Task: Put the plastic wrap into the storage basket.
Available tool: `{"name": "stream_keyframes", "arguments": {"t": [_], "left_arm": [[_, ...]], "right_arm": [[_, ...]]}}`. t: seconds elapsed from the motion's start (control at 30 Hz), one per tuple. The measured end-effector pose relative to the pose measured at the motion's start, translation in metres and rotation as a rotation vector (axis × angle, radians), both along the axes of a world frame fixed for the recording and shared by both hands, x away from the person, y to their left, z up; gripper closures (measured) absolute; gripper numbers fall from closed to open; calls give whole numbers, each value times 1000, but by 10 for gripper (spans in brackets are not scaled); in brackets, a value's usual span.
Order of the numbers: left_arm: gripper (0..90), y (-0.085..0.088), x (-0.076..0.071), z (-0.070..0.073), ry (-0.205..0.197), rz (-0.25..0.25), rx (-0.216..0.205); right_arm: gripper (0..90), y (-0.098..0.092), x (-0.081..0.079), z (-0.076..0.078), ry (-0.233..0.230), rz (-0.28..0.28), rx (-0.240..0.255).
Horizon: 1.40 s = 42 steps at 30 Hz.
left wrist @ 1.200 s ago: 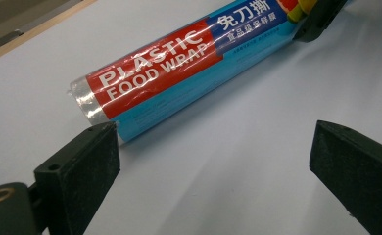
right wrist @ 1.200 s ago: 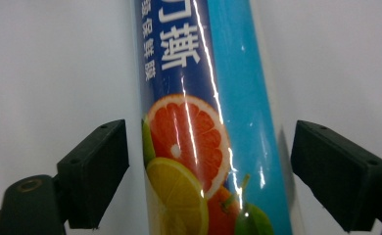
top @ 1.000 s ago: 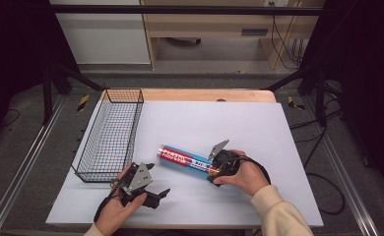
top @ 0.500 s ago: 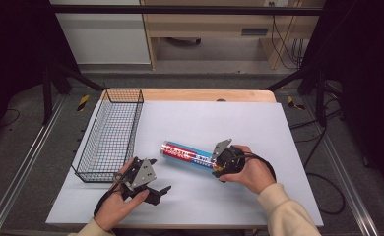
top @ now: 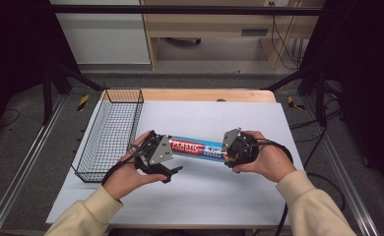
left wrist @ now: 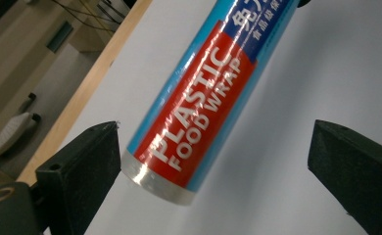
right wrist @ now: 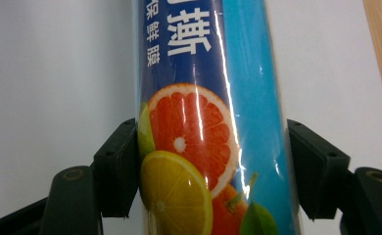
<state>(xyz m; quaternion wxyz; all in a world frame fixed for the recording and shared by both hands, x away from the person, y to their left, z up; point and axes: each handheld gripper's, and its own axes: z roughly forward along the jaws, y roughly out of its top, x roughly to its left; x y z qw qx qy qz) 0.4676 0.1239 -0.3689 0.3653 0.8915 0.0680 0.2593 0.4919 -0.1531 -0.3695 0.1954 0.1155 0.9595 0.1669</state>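
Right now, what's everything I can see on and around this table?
plastic food wrap roll: one, blue and red, above the mat's middle
wire basket: one, black, on the mat's left edge
mat: one, white, covering the table
table: one, wooden, edge showing at the far side
left gripper: one, black, jaws wide around the roll's end, apart from it
right gripper: one, black, clamped on the roll's fruit-printed end
sleeves: two, cream

A black wire basket (top: 110,132) sits on the white table (top: 239,191), along its left edge; a wooden bench (top: 209,22) stands beyond the table.
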Motion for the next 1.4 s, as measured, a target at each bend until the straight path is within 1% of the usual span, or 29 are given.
{"name": "stream_keyframes", "arguments": {"t": [0.03,0.1,0.13,0.17,0.2,0.23,0.27,0.33,0.4,0.47,0.57,0.6,0.7,0.87,0.9,0.97,1.03,1.13,1.3,1.37,1.4], "left_arm": [[58,-5,3,5,-11,-7,13],[55,-11,5,7,-14,-20,15],[55,-11,5,7,-14,-20,15],[55,-16,6,8,-20,-33,33],[55,-16,6,8,-20,-33,33],[56,-22,9,8,-22,-49,56],[55,-22,9,8,-22,-49,56],[57,-30,12,7,-18,-62,92],[61,-32,13,6,-21,-63,99],[61,-38,19,4,-18,-65,113],[62,-41,23,3,-11,-66,122],[64,-44,25,3,-9,-68,146],[77,-48,26,3,-15,-80,199],[106,-49,26,3,-8,-85,208],[114,-49,26,4,-5,-89,220],[131,-50,26,4,-1,-92,224],[130,-50,26,4,3,-93,227],[166,-52,26,3,1,-99,249],[189,-51,28,2,16,-100,258],[229,-51,28,2,22,-111,264],[263,-51,27,2,18,-116,267]], "right_arm": [[307,0,-2,4,-9,15,-8],[307,1,-4,8,-14,25,-18],[307,1,-4,8,-14,25,-18],[307,2,-5,11,-21,36,-18],[307,3,-5,12,-24,44,-18],[307,3,-5,14,-23,50,-19],[307,4,-6,15,-27,57,-23],[307,6,-6,17,-28,62,-26],[307,7,-5,20,-30,71,-30],[308,9,-5,23,-34,86,-37],[308,13,-7,27,-33,98,-34],[308,14,-7,28,-35,102,-38],[308,19,-9,32,-38,121,-49],[308,23,-12,37,-42,140,-49],[308,25,-14,40,-45,141,-49],[308,26,-15,42,-47,149,-46],[308,27,-15,42,-48,151,-47],[308,29,-16,45,-52,161,-59],[309,32,-17,45,-53,159,-65],[309,32,-16,45,-57,162,-61],[309,32,-15,44,-61,163,-62]]}}
